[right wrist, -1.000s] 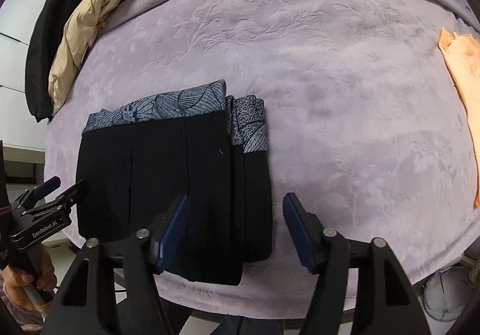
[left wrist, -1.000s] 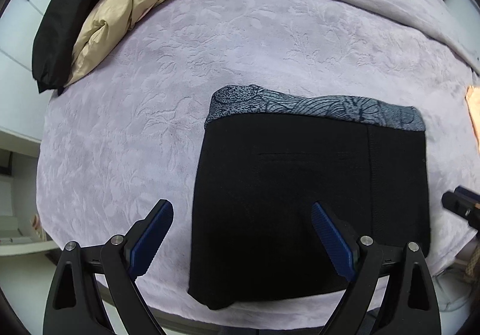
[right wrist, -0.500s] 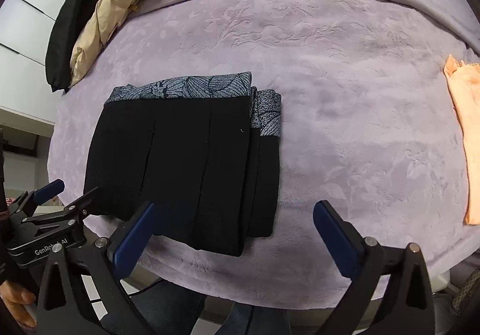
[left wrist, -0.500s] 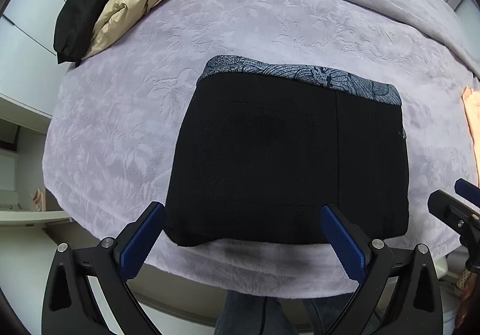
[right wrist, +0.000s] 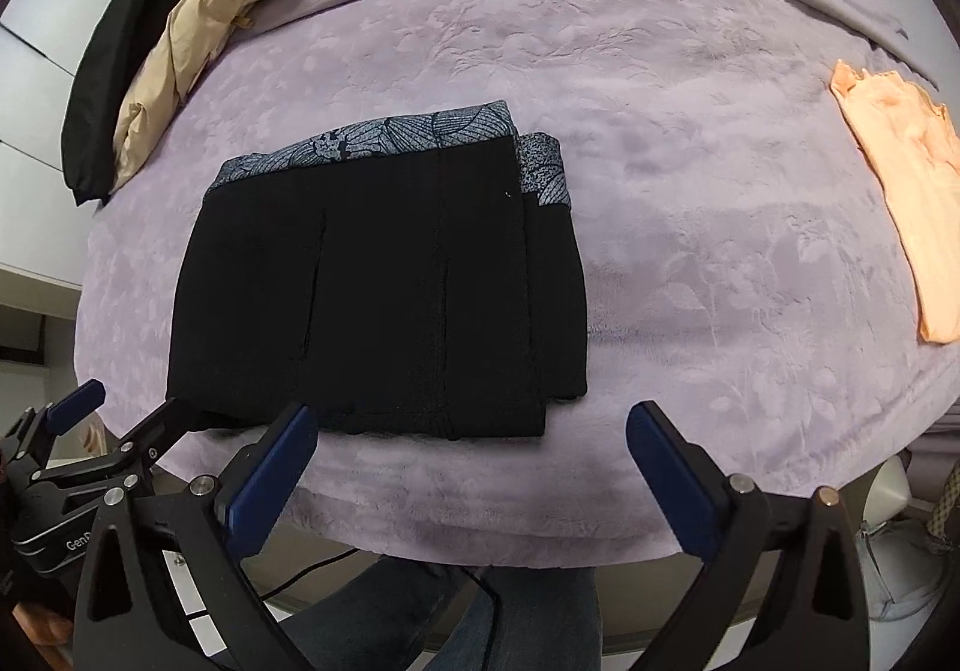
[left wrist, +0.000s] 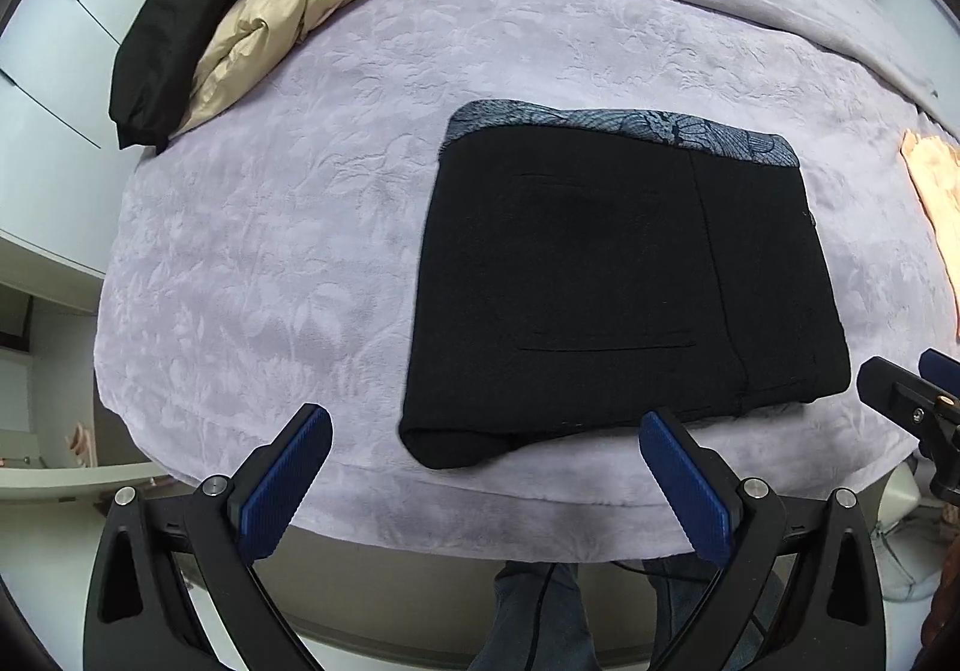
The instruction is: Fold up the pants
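Both claws spread wide, pinching nothing. Left claw (left wrist: 485, 482) hangs off the near edge of the bed, short of the pants' near fold; right claw (right wrist: 471, 476) likewise, just off the pants' near right corner.

Largest first — the bed (right wrist: 690, 263), covered in a lilac blanket with an embossed leaf pattern, a plainer grey-lilac layer across its far side. Far left of the pants, a heap of clothes: a black coat (left wrist: 174, 41), a beige jacket (left wrist: 282, 17) over it, striped knitwear behind.

Pants (left wrist: 612, 299): black, folded into a compact rectangle, lying on the blanket close to the near edge of the bed. Patterned grey waistband (left wrist: 624, 128) shows along the far edge. From the right wrist view the layers stagger at the right side, a lower layer and a slip of waistband poking out past the top one.

Right of the pants, well apart, a small peach garment (right wrist: 900, 179).

Judgement: the fold looks essentially complete. Risks from here — a claw catching the near fold could drag the top layer askew; the staggered right edge may splay if nudged; the bundle sits near the edge and plush fabric could let it slide off.

Room: pale cupboard fronts beyond the coat, floor and the person's legs below the bed edge.
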`<state>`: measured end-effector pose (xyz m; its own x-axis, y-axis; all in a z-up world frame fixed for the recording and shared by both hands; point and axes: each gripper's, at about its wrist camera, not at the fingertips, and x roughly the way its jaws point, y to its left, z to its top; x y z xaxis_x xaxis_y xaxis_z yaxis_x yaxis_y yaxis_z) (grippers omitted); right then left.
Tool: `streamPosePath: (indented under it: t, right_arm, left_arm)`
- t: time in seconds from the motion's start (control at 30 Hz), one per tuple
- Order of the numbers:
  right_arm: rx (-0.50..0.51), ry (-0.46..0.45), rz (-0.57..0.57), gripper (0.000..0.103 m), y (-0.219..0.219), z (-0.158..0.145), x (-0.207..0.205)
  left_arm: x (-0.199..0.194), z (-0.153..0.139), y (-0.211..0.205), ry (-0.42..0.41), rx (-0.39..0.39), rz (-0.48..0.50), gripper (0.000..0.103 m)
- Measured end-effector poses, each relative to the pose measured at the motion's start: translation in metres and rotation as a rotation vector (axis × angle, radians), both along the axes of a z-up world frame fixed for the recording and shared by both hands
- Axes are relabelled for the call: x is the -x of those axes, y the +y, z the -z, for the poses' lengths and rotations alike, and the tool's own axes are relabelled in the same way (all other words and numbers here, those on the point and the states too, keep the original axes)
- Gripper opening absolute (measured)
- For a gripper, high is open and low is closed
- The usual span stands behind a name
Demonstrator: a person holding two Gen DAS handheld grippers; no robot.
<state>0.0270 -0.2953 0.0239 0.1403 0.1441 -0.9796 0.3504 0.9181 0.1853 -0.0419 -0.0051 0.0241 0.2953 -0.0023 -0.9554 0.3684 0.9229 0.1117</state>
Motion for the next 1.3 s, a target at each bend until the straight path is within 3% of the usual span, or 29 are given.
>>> streamPosePath:
  t: [0.6,1.3]
  right_arm:
    - [0.076,-0.038,-0.006,0.103,0.021,-0.029,0.009]
    - [0.085,-0.034,-0.013,0.103,0.023,-0.032,0.012]
  left_arm:
    - [0.002,-0.016,0.008,-0.05,0.047,0.006,0.103]
    - [0.009,-0.017,0.003,-0.05,0.043,0.006,0.103]
